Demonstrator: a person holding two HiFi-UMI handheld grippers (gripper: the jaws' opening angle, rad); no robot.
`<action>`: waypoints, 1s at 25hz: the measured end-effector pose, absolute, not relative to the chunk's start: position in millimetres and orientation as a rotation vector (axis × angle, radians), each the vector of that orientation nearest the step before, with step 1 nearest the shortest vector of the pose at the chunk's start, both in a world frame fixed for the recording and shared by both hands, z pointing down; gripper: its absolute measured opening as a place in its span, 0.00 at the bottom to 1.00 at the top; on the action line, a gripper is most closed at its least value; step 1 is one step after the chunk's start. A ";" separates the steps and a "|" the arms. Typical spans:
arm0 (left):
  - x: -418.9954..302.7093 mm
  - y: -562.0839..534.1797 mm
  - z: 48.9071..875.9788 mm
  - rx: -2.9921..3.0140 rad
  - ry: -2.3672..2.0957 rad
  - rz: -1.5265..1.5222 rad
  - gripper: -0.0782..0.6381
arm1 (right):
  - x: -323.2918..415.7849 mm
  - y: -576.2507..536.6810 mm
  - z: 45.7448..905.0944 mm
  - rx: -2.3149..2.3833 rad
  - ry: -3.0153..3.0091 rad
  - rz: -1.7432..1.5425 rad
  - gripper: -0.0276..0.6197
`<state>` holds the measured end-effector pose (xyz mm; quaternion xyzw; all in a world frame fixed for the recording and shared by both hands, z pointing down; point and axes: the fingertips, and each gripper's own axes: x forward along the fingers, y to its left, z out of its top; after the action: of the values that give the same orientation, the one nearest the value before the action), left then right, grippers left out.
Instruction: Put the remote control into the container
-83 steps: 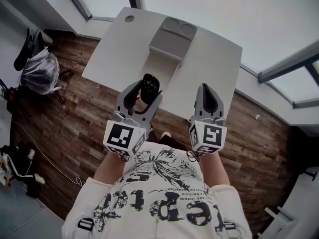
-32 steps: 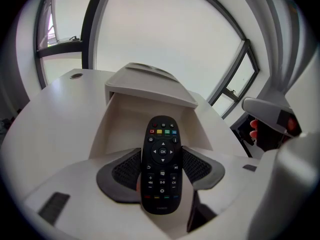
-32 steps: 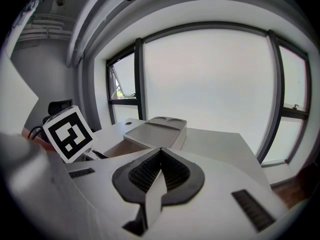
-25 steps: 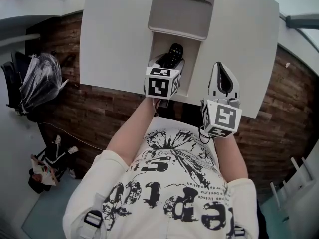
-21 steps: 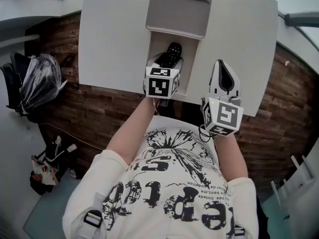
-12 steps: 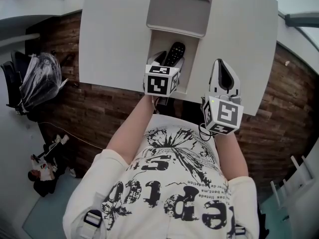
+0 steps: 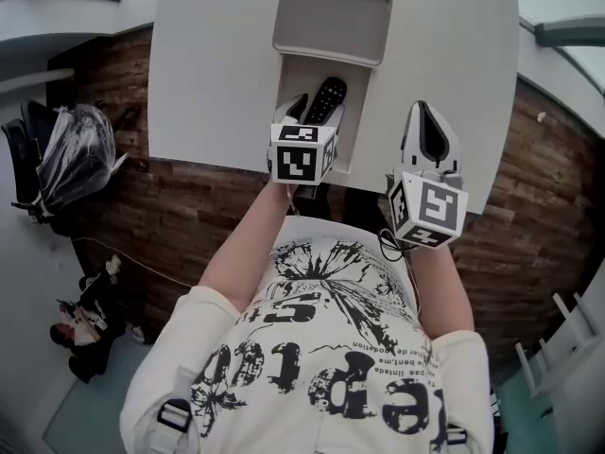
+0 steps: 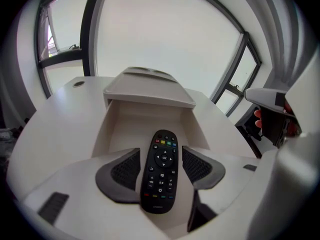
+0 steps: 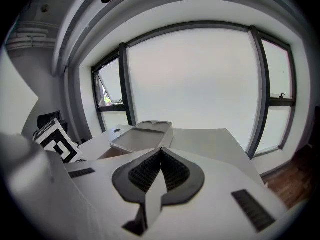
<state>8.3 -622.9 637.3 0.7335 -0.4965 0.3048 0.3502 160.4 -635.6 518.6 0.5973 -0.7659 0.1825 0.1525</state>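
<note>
My left gripper [image 8: 161, 156] is released, its jaws straddling the near end of the black oval remote control [image 8: 159, 171]. The remote lies near-to-far inside the pale grey plastic container [image 8: 120, 129]. My right gripper [image 9: 160, 154] is clenched empty, farther right.

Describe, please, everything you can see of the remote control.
The remote control is a slim black plastic handset with rounded ends, a row of coloured buttons at its far end, a round navigation pad and small white-marked keys. It lies face up, apparently resting on the floor of the white container, in its open compartment, between the open jaws of the left gripper, which seem just clear of its sides.
</note>
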 end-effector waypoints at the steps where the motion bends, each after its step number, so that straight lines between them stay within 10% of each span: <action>1: 8.5 -623.2 631.8 1.917 -1.287 0.789 0.48 | 161.6 -636.1 516.7 1.718 -2.200 0.518 0.05; 14: -10.7 -620.7 573.1 1.972 -1.476 0.732 0.12 | 159.9 -625.4 488.7 1.729 -2.247 0.461 0.05; 25: -2.7 -640.5 442.6 2.374 -1.692 0.446 0.12 | 148.5 -624.0 433.4 1.724 -2.402 0.332 0.05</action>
<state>-2.7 -640.5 442.6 0.8012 -0.5711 0.1505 0.0962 148.5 -624.0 433.4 0.5774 -0.8046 0.1111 0.0830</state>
